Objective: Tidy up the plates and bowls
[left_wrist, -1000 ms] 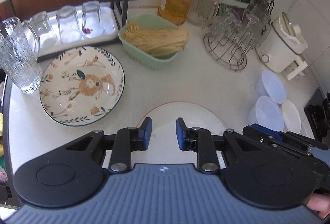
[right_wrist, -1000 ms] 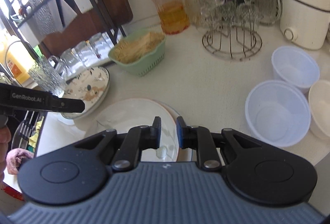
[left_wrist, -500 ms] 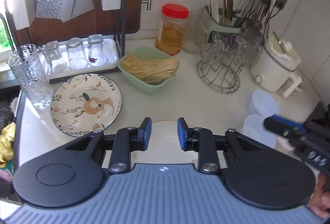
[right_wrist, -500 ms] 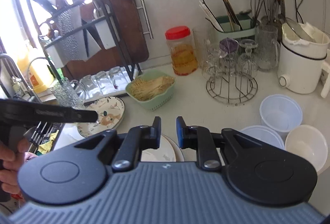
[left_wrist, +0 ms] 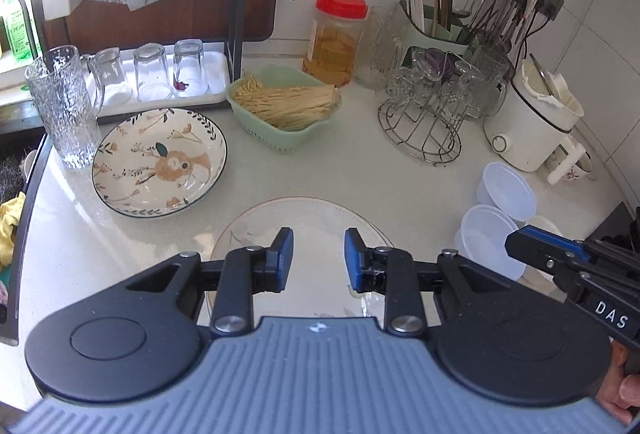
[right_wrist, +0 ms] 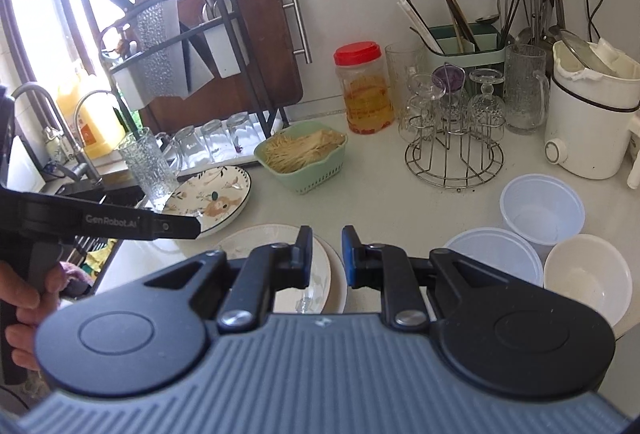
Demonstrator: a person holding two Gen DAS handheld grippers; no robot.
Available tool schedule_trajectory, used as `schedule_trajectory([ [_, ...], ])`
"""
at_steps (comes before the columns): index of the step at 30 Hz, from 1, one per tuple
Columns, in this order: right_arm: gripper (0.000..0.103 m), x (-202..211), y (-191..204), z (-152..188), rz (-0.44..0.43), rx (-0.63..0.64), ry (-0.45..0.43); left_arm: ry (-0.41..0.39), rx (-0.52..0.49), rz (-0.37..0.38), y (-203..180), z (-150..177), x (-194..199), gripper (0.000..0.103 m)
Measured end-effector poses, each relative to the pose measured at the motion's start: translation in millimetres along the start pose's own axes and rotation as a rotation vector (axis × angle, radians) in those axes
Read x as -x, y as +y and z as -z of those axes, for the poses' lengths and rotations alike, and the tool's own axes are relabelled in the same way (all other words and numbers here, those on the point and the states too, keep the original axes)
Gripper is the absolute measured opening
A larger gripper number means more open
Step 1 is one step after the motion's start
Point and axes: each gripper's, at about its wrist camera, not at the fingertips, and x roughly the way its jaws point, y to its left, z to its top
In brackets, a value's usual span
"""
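Left wrist view: the left gripper (left_wrist: 319, 254) hangs above the white plate (left_wrist: 304, 222), its jaws parted with nothing between them; they have just been opening a little further, which reads as readiness for a rim rather than a grip. The white plate lies flat at the near edge of the surface (left_wrist: 360, 162), and in the right wrist view it appears to rest on a second plate, hence a stack begun. The patterned plate (left_wrist: 160, 162) sits apart to its left, just beside a tall textured glass (left_wrist: 64, 110) (a hazard for any sideways lift). Three bowls cluster at the right: two translucent plastic bowls (right_wrist: 542, 208) (right_wrist: 494, 254) and a white bowl (right_wrist: 588, 278), touching or nearly so, not yet nested. The right gripper (right_wrist: 326, 254) hovers near the white plate's right edge, its jaws nearly clenched on air. Likely next step, in my judgement: gather the patterned plate onto the stack.
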Motion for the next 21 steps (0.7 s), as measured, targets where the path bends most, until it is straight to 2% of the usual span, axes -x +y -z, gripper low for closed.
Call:
schedule_trajectory([
  [6, 0.019, -1.3, -3.1, 3.1, -0.011, 0.005, 0.019, 0.012, 0.009, -0.011, -0.9, 3.3, -1.3, 0.036],
  [13, 0.019, -8.4, 0.9, 5.4, -0.038, 0.010, 0.039, 0.010, 0.015, -0.029, 2.7, 4.0, 0.8, 0.045],
  [21, 0.019, -15.9, 5.2, 6.0, -0.050, 0.010, 0.059, 0.016, 0.025, -0.041, 9.4, 3.1, -0.2, 0.047],
])
